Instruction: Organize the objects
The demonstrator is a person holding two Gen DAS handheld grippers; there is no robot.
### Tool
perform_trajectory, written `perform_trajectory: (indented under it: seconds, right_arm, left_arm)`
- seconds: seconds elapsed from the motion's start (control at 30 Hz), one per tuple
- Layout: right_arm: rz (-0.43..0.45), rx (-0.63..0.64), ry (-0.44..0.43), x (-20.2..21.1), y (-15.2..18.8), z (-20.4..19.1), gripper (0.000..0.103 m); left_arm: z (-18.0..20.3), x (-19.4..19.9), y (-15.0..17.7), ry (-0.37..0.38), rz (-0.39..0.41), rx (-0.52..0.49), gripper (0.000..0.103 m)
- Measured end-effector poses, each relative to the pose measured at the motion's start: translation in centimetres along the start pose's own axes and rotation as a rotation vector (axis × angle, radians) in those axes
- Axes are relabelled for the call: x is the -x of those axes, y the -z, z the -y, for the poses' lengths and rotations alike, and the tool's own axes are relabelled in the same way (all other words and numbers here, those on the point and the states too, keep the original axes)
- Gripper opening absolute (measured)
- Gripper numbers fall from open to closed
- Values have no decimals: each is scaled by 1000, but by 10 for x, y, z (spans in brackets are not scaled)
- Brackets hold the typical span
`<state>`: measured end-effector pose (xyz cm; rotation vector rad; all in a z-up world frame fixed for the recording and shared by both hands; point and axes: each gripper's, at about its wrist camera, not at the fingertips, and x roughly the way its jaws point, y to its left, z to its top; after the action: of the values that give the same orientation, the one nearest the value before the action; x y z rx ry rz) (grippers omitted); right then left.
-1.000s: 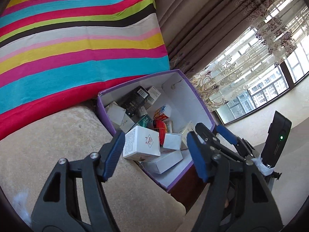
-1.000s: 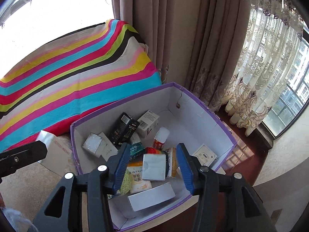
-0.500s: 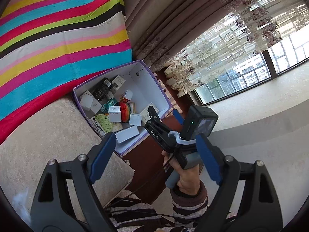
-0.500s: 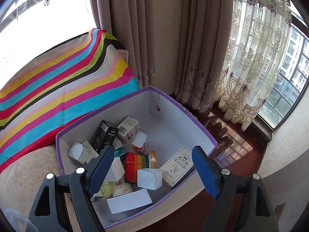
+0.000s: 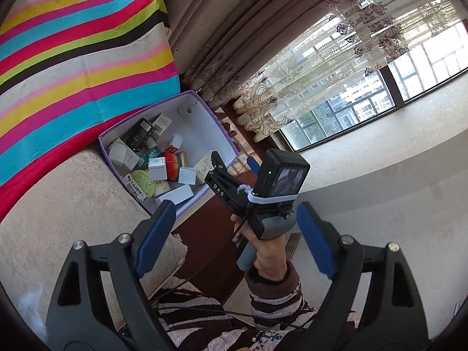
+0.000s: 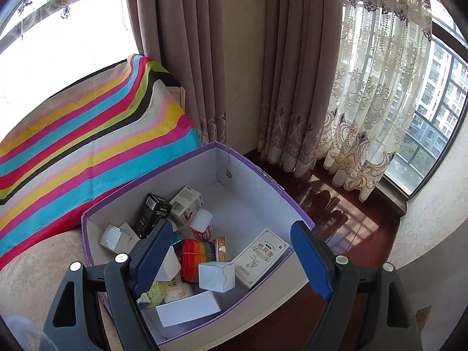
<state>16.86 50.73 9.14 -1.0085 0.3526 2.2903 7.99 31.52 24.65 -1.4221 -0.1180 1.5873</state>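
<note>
A purple-edged cardboard box (image 6: 257,175) (image 5: 204,108) sits on the beige sofa seat and holds several small items: white cartons, a black carton (image 6: 152,213), a rainbow-striped bundle (image 6: 197,251) and a white cube box (image 6: 216,276). My right gripper (image 6: 228,259) is open and empty above the box's near side. My left gripper (image 5: 234,234) is open and empty, well back from the box; it looks at the right gripper's handle (image 5: 263,193) and the hand holding it.
A rainbow-striped cloth (image 6: 87,134) covers the sofa behind the box. Brown curtains (image 6: 204,58) and lace curtains (image 6: 374,102) hang at the back. Dark wooden floor (image 6: 336,204) lies to the right of the box. The beige cushion (image 5: 64,210) is left of the box.
Both grippers let go of white boxes, which now lie in the box, and opened wide. Both pulled back and up; the left one retreated far.
</note>
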Motion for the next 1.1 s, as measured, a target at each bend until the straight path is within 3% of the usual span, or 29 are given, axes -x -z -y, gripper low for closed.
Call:
perform_trajectory:
  seconds: [0.4,0.83,0.93,1.03,1.1]
  right_arm:
    - [4,-14,17,2,-1,12,84]
    - [-18,-7,-3,-4,1,8,84]
    - [-11,-4,-7,-3,3,6,84]
    - [-28,-1,-7,-7,5,6,84]
    - [-43,2,1,-11,7,7,84]
  left_arm:
    - [-2,2,4,27,-8,-21,87]
    - [-5,13,1,38,37,-5,87]
    - [-4,13,-4,8,61,-7,87]
    - [-9,1,-7,-28,128,-75,92]
    - [-31,-24,-4,-151,168,-46,94]
